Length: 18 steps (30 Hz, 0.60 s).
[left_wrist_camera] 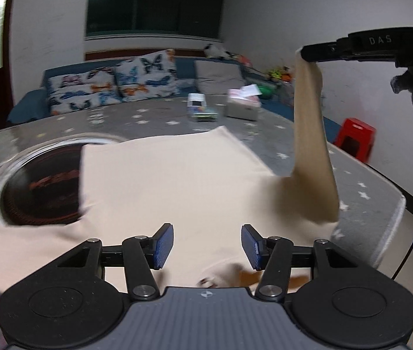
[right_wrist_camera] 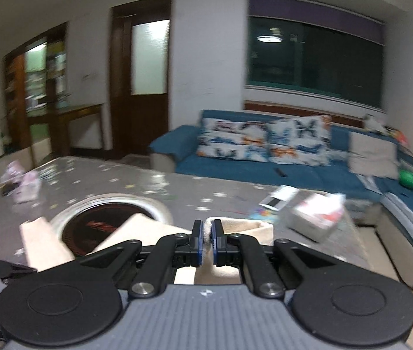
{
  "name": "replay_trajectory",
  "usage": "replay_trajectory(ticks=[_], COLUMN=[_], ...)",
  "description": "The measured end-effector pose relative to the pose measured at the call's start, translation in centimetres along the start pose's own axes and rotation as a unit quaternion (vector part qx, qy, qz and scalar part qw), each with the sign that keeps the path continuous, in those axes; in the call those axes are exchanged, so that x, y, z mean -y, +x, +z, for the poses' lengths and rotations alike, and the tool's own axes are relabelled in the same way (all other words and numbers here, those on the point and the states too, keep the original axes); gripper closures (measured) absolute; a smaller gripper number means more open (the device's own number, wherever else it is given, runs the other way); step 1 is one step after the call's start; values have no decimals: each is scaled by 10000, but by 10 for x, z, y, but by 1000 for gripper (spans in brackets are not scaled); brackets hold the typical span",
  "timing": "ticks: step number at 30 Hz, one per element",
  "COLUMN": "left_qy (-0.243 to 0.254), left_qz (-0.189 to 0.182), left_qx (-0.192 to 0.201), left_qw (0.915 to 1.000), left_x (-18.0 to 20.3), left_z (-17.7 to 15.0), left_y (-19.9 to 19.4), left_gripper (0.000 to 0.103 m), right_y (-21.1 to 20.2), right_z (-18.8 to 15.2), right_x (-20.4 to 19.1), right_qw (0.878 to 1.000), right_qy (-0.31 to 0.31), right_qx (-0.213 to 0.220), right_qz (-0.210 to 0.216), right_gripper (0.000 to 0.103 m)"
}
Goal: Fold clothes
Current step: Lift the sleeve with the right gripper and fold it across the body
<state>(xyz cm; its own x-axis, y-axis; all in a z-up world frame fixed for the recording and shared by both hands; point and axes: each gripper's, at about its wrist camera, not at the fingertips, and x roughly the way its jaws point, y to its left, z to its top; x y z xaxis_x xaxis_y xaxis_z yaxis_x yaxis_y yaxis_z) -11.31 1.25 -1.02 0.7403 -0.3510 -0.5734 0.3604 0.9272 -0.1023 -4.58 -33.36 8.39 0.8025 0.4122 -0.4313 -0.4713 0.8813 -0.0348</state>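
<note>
- The left gripper (left_wrist_camera: 207, 246) points forward and a little down over the table (left_wrist_camera: 159, 119), its blue pads (left_wrist_camera: 164, 245) apart with nothing between them
- The cream shirt (left_wrist_camera: 165, 180) lies flat under it, body running towards 12 o'clock, partly over the round cooktop (left_wrist_camera: 40, 186) at 9 o'clock
- At 2 o'clock the right gripper (left_wrist_camera: 304, 52) is raised, clamped on the sleeve (left_wrist_camera: 311, 145), which hangs nearly upright

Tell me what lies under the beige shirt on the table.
The shirt covers part of a round black burner set into the star-patterned table. The burner's right side is hidden beneath the cloth.
</note>
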Motion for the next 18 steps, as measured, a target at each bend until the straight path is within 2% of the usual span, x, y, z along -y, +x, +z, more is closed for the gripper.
replay_trajectory(ticks=[6, 13, 18], left_qy=[-317, -547, -557], left_qz=[273, 387, 416], left_qx=[24, 27, 20], left_qw=[9991, 9977, 9976], left_x=[-26, -37, -37], left_z=[-11, -17, -19], left_y=[-15, -18, -20], left_gripper=[48, 47, 47], right_y=[41, 63, 53], right_z=[9, -4, -7], right_x=[-55, -100, -89], right_qw=[9959, 9849, 9854], right_qy=[-519, -807, -887], right_qx=[-301, -696, -763], right_qz=[674, 1365, 1238], right_gripper=[98, 94, 93])
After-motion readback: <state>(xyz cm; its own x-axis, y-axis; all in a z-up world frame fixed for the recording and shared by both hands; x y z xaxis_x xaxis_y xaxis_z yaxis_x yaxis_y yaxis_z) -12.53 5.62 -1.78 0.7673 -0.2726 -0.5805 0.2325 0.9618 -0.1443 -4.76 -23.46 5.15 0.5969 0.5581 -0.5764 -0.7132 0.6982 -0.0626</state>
